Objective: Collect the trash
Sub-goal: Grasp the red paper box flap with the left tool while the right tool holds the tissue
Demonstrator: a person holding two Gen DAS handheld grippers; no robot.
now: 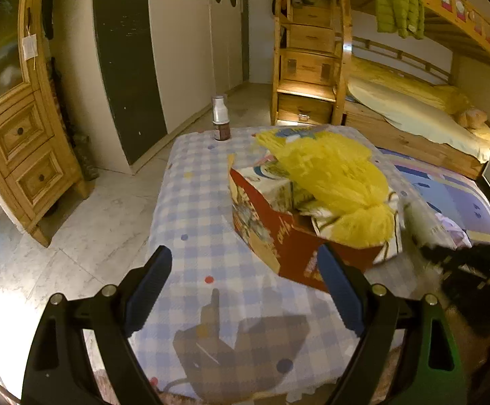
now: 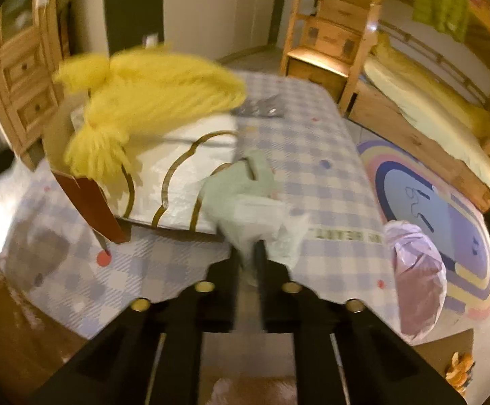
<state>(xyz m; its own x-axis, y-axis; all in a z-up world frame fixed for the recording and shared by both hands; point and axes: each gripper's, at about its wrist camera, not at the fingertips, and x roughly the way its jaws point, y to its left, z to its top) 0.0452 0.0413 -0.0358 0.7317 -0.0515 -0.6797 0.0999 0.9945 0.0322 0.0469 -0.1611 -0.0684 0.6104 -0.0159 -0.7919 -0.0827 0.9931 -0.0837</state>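
Pale-green crumpled wrapper (image 2: 245, 202) sits pinched in the right gripper (image 2: 249, 253), jaws narrowed tight on its lower end, above the checked blue-and-white tablecloth (image 2: 312, 155). Up and to its left stands the red printed cardboard box (image 2: 89, 199), stuffed with yellow yarn (image 2: 137, 101). Nearer that box, the left gripper (image 1: 245, 270) hangs wide and empty.

Left hand-held gripper (image 1: 245, 287) spread, right (image 2: 249, 253) clamped.
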